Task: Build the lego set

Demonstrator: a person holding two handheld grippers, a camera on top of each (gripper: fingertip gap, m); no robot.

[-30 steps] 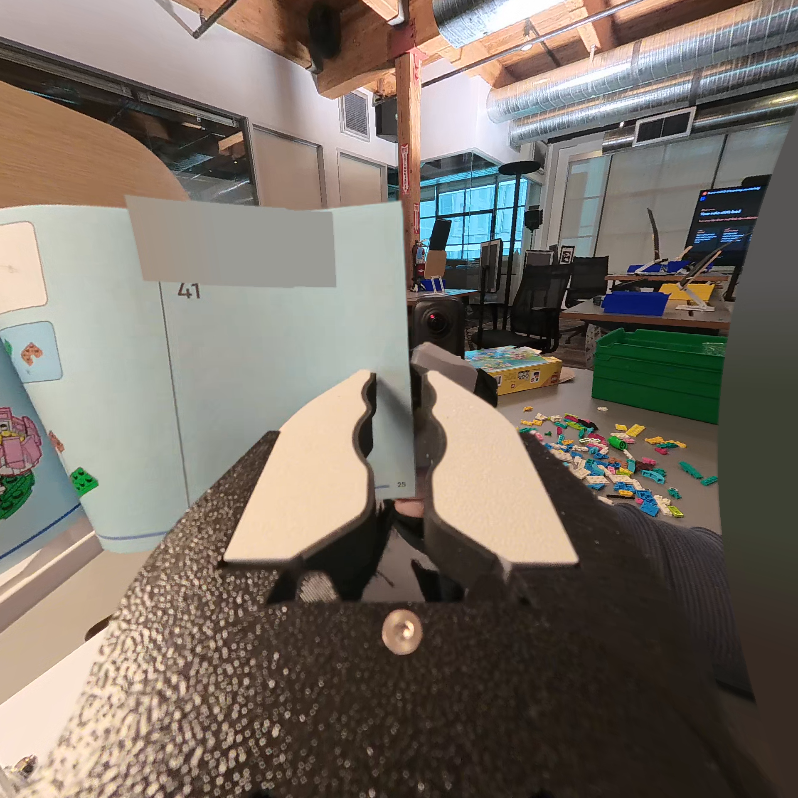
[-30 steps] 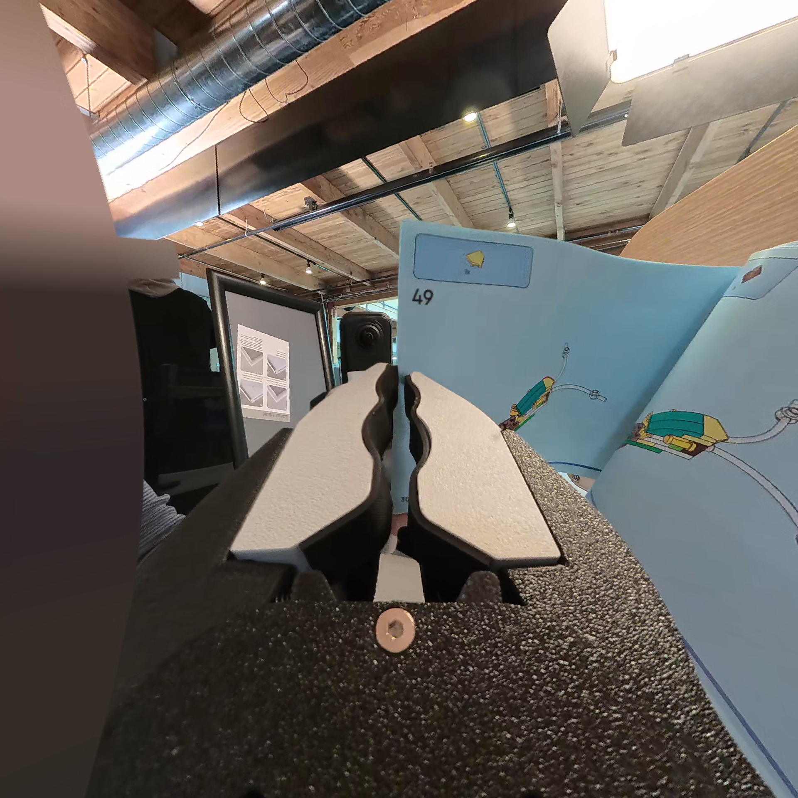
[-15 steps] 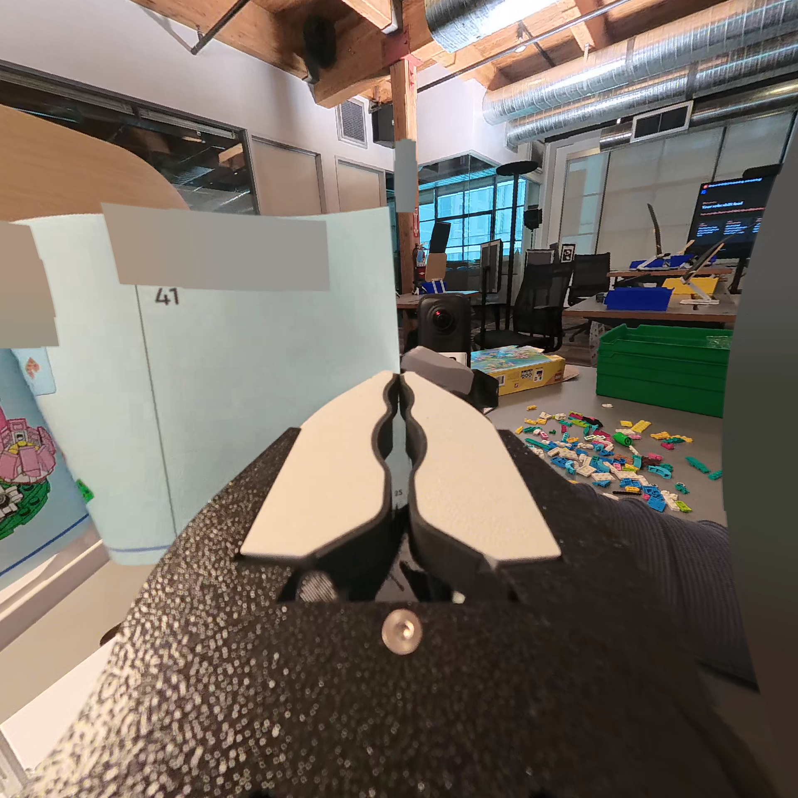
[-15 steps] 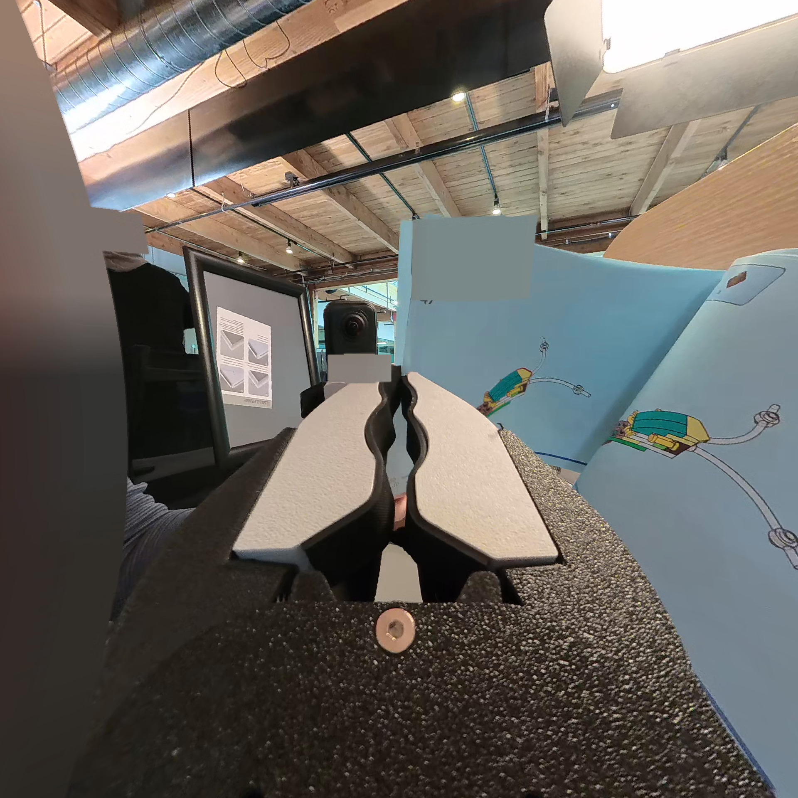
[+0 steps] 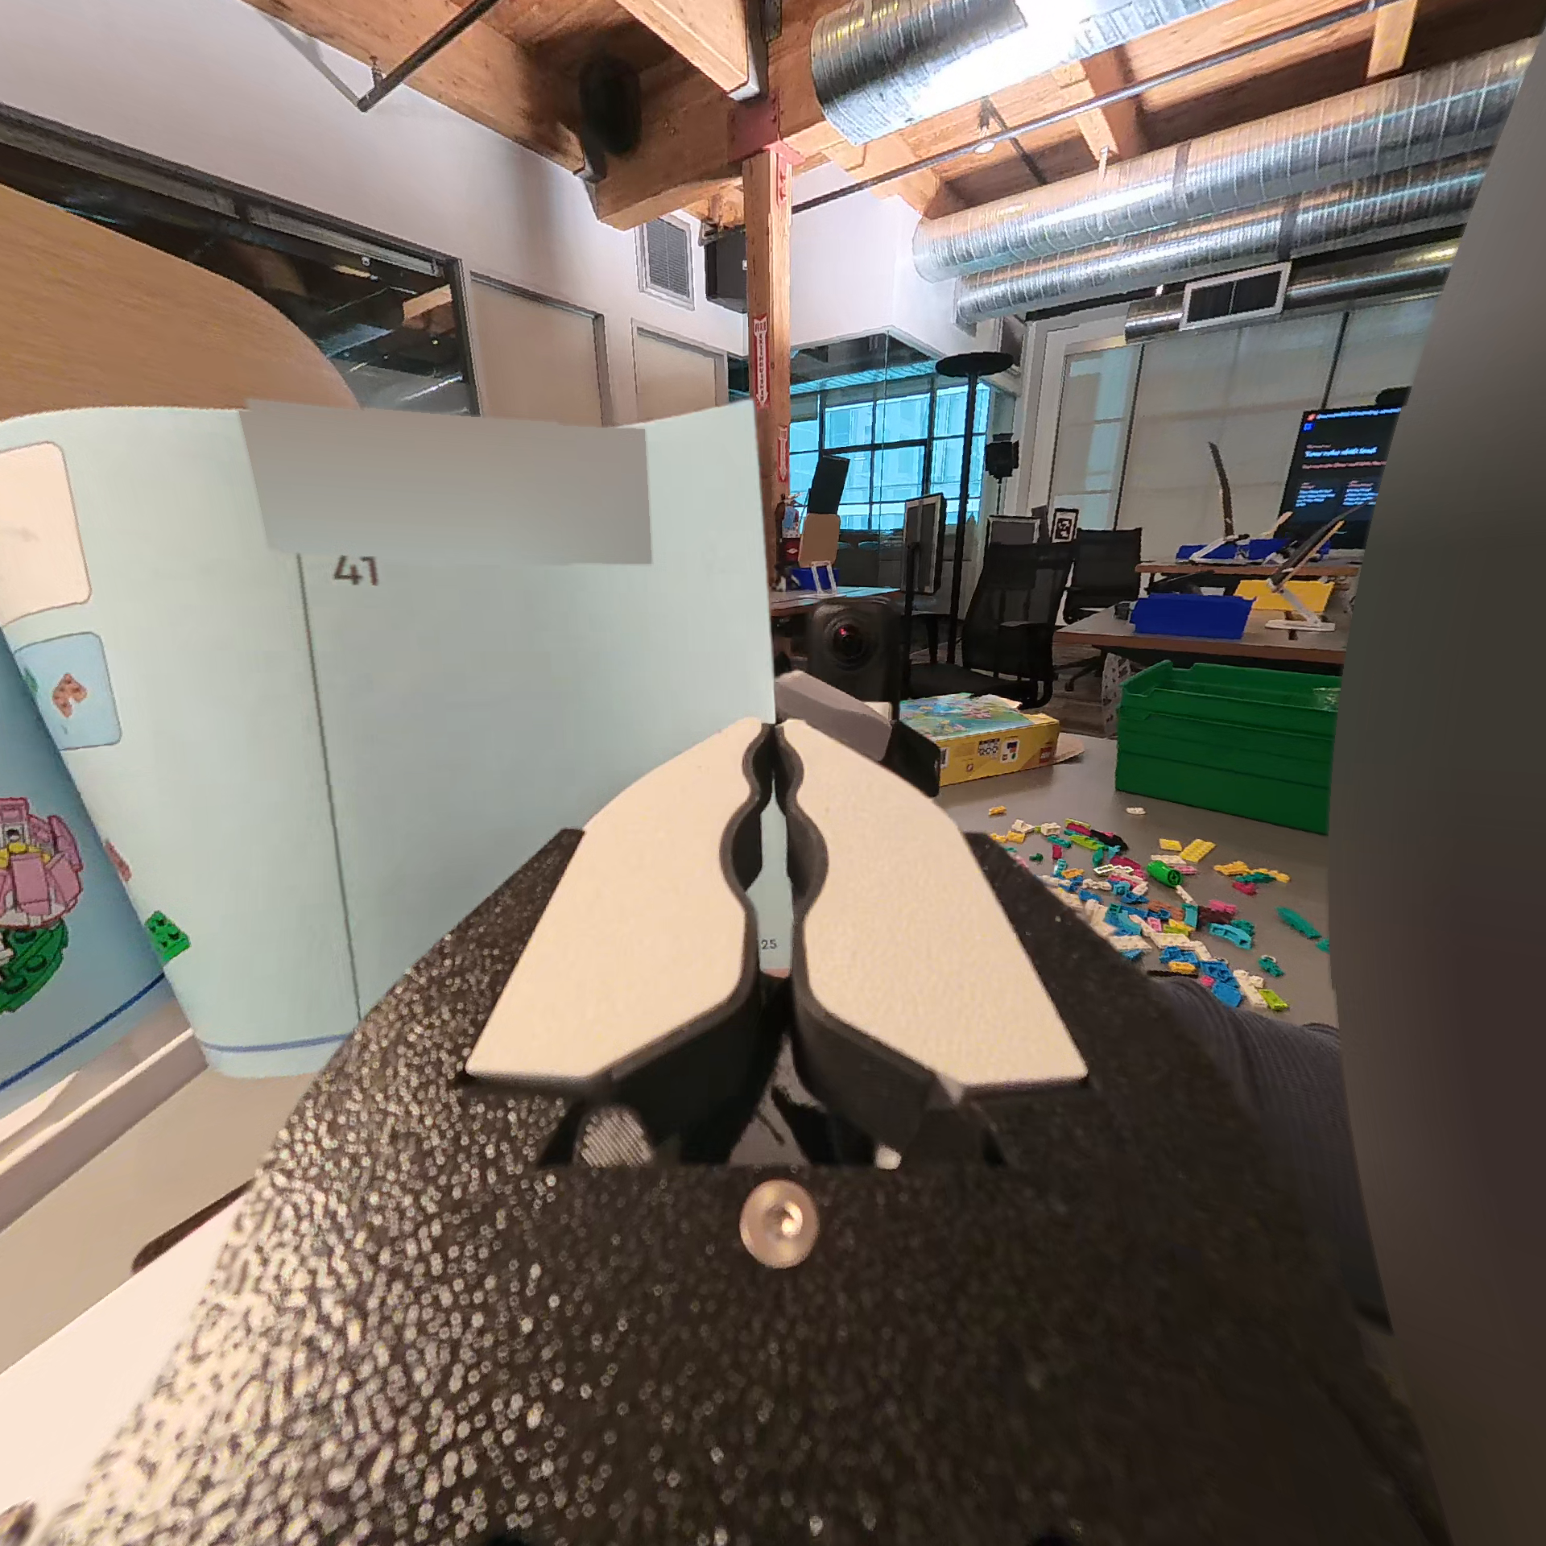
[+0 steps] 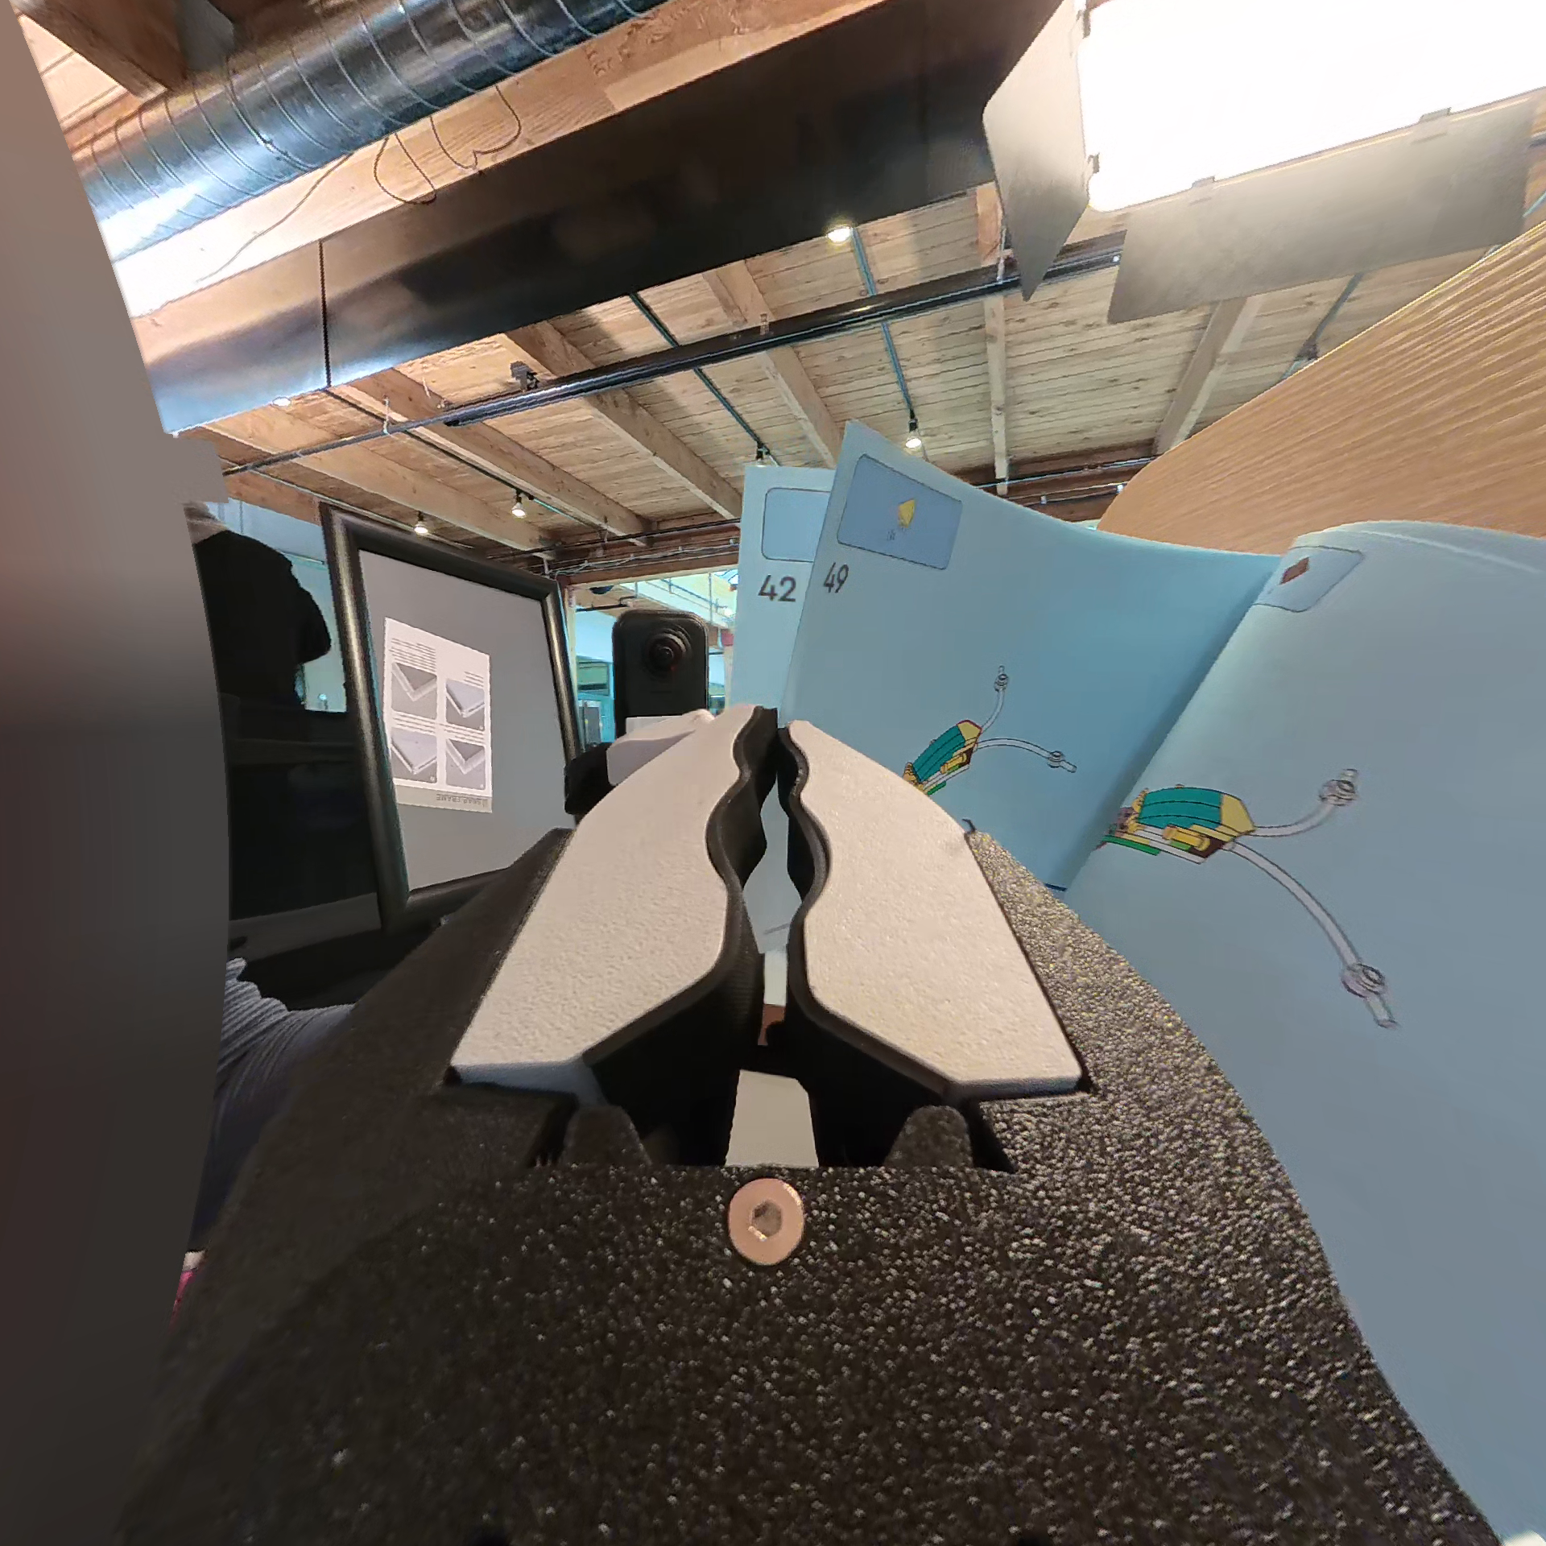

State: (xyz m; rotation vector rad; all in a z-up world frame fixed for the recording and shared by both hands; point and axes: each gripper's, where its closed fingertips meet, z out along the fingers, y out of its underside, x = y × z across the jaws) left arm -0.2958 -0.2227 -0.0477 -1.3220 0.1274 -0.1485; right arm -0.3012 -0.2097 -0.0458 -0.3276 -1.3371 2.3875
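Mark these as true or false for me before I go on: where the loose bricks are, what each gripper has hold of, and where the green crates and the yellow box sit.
1. The left gripper is shut on a page of the instruction booklet. True.
2. The loose bricks are sorted inside the green crates. False: they lie scattered on the grey table, in front of the crates.
3. The right gripper is wide open and empty. False: it is shut on a page edge.
4. A yellow box sits on the table left of the green crates. True.
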